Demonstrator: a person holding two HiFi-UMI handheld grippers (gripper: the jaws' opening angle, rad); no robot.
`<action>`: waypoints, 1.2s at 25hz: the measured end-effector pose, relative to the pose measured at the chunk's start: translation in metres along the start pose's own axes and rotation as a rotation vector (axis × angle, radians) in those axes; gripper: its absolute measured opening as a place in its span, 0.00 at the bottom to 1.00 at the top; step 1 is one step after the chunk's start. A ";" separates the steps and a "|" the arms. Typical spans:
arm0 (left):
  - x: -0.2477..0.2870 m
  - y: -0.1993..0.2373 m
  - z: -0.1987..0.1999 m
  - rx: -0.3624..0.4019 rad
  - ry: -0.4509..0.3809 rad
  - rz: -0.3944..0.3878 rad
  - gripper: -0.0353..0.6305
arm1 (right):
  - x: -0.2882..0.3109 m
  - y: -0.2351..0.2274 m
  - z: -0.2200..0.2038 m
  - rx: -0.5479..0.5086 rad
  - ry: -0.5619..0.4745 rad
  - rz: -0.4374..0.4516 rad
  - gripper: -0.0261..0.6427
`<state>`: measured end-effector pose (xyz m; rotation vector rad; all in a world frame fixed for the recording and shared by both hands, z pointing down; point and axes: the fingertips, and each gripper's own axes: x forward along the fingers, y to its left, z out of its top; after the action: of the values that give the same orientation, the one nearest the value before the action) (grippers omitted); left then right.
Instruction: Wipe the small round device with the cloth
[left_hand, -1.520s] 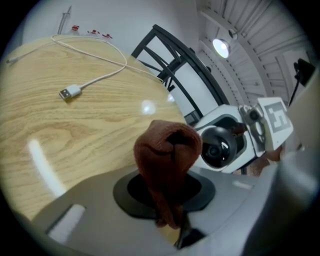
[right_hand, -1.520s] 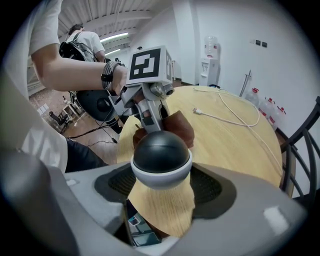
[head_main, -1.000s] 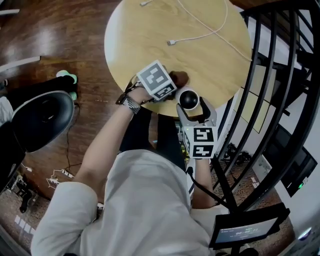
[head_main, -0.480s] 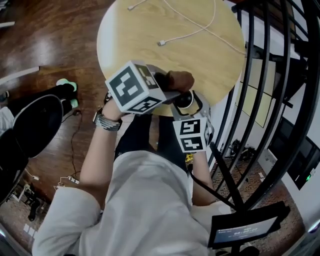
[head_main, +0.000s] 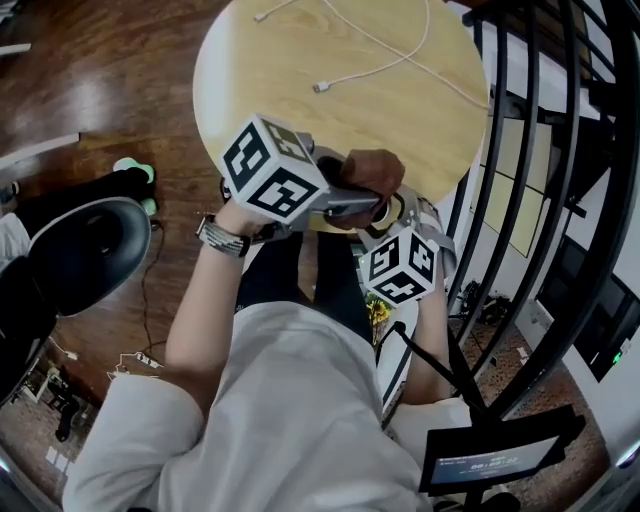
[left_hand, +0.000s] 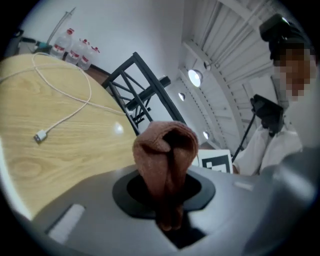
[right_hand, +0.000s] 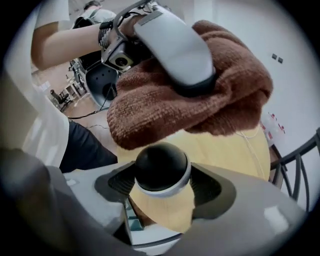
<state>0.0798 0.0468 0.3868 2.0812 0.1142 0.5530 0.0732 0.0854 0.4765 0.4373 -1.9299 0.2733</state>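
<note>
In the right gripper view the small round device (right_hand: 162, 169), a black dome with a white ring, sits between the jaws of my right gripper (right_hand: 163, 186), which is shut on it. The brown cloth (right_hand: 200, 102) hangs just above the dome, bunched under my left gripper (right_hand: 175, 45). From the head view the cloth (head_main: 371, 174) hides the device; my left gripper (head_main: 358, 197) reaches in from the left and my right gripper (head_main: 396, 216) from below. My left gripper (left_hand: 167, 192) is shut on the cloth (left_hand: 165, 155), which stands up as a folded wad.
Both grippers are over the near edge of a round wooden table (head_main: 300, 60) that carries a white charging cable (head_main: 372, 62). A black metal railing (head_main: 560, 170) runs along the right. A black chair (head_main: 85, 250) stands to the left. Bottles (left_hand: 75, 47) stand beyond the table.
The left gripper has brought the cloth to the right over the device, whose black dome no longer shows in the head view. The right gripper has tilted and shifted slightly right.
</note>
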 end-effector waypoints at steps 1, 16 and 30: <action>0.004 0.000 -0.002 -0.024 -0.013 -0.015 0.18 | 0.000 0.001 0.001 -0.015 -0.007 0.006 0.54; 0.019 0.028 -0.023 -0.048 0.035 0.086 0.18 | -0.009 -0.009 0.007 0.388 -0.138 -0.159 0.56; 0.013 0.082 -0.051 -0.095 0.073 0.210 0.18 | -0.004 -0.006 0.002 0.380 -0.121 -0.112 0.54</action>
<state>0.0586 0.0456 0.4822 1.9924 -0.0886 0.7478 0.0754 0.0794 0.4721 0.8260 -1.9644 0.5553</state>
